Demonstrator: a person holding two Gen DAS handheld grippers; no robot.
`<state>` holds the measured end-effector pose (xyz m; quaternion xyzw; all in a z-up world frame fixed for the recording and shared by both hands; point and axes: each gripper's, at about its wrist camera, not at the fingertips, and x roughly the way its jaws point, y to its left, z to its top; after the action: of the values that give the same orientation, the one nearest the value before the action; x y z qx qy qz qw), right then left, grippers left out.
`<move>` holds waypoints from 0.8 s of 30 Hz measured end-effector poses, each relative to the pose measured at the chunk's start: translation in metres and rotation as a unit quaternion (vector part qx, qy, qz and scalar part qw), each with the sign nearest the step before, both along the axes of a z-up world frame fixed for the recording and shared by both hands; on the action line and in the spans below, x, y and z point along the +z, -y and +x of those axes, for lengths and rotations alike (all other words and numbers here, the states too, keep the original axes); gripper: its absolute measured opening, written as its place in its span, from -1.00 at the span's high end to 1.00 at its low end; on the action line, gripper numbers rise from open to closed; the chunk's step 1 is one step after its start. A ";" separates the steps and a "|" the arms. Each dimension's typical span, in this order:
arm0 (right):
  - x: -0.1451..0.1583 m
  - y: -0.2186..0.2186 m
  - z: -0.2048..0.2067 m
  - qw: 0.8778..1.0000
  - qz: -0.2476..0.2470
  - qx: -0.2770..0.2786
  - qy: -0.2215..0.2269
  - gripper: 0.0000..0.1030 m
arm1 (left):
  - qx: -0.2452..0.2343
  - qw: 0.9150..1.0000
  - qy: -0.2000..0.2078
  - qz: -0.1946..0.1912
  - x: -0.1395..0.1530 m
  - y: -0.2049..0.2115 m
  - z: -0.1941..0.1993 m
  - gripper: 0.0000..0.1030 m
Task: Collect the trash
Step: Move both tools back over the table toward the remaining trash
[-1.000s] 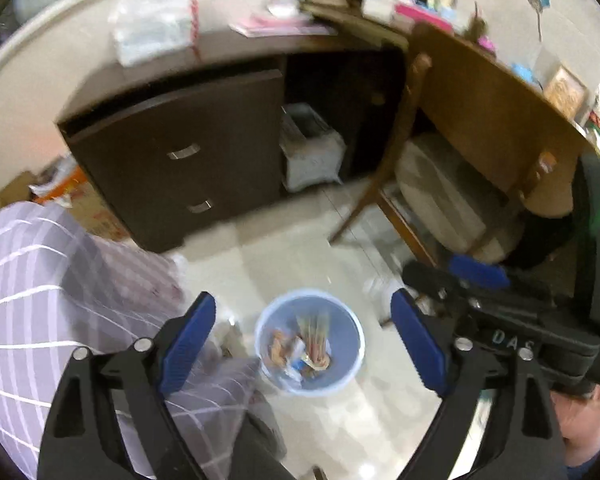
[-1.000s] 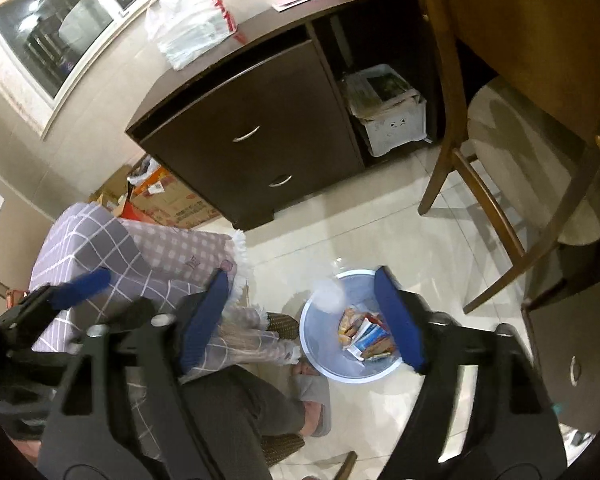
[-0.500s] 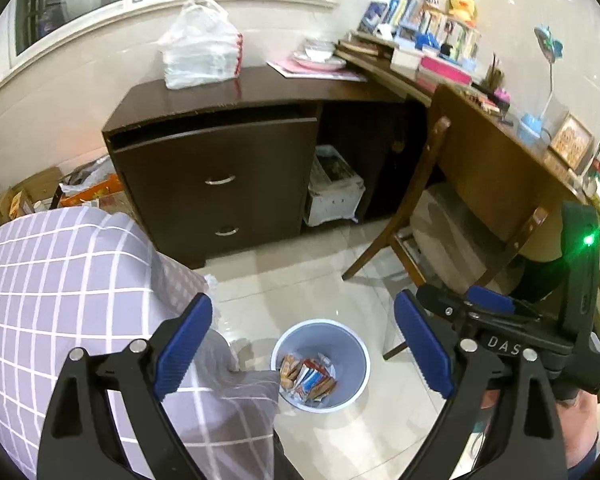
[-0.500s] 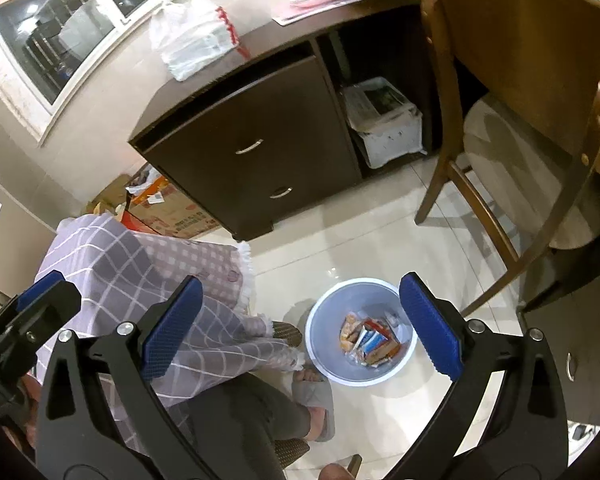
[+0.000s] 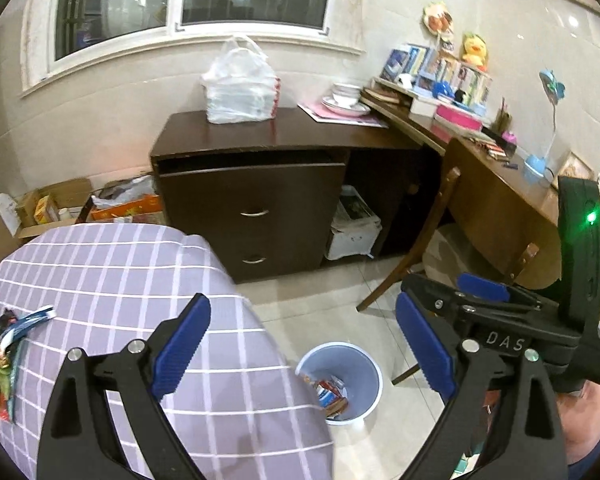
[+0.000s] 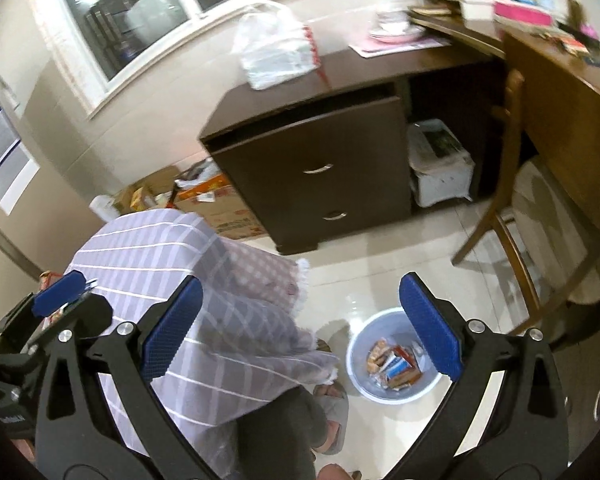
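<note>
A pale blue trash bin [image 5: 350,364] stands on the tiled floor and holds several snack wrappers [image 5: 330,394]; it also shows in the right wrist view [image 6: 364,340] with the wrappers [image 6: 392,364] inside. More wrappers [image 5: 0,344] lie on the purple checked tablecloth [image 5: 120,280] at the far left. My left gripper [image 5: 304,344] is open and empty, high above the table edge and bin. My right gripper [image 6: 300,324] is open and empty above the bin and cloth [image 6: 160,248].
A dark wooden cabinet [image 5: 256,200] with a white plastic bag [image 5: 240,88] stands by the wall. A wooden chair [image 5: 432,240] and cluttered desk [image 5: 496,176] are at the right. Cardboard boxes [image 6: 220,204] sit on the floor. My slippered foot [image 6: 332,408] is beside the bin.
Both grippers have risen and tilted up from the bin, so the wall, window and tabletop wrappers come into view. Both stay open and empty.
</note>
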<state>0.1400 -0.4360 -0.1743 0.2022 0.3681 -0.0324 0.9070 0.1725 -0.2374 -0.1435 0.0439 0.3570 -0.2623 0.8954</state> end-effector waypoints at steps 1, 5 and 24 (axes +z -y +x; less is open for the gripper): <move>0.004 -0.008 0.002 1.000 -0.002 0.009 0.004 -0.88 | 0.005 1.000 0.004 -0.001 0.002 -0.007 -0.001 -0.78; 0.017 -0.038 0.010 0.999 -0.014 0.043 0.013 -0.88 | 0.027 1.000 0.015 -0.001 0.010 -0.036 -0.003 -0.78; 0.023 -0.209 0.058 0.974 -0.058 0.221 0.011 -0.88 | 0.178 0.983 0.026 -0.021 0.018 -0.214 -0.004 -0.78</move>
<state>0.1984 -0.2271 -0.1510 0.0636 0.3911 0.1498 0.9058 0.1685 -0.0232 -0.1254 -0.0327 0.3299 -0.1046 0.9376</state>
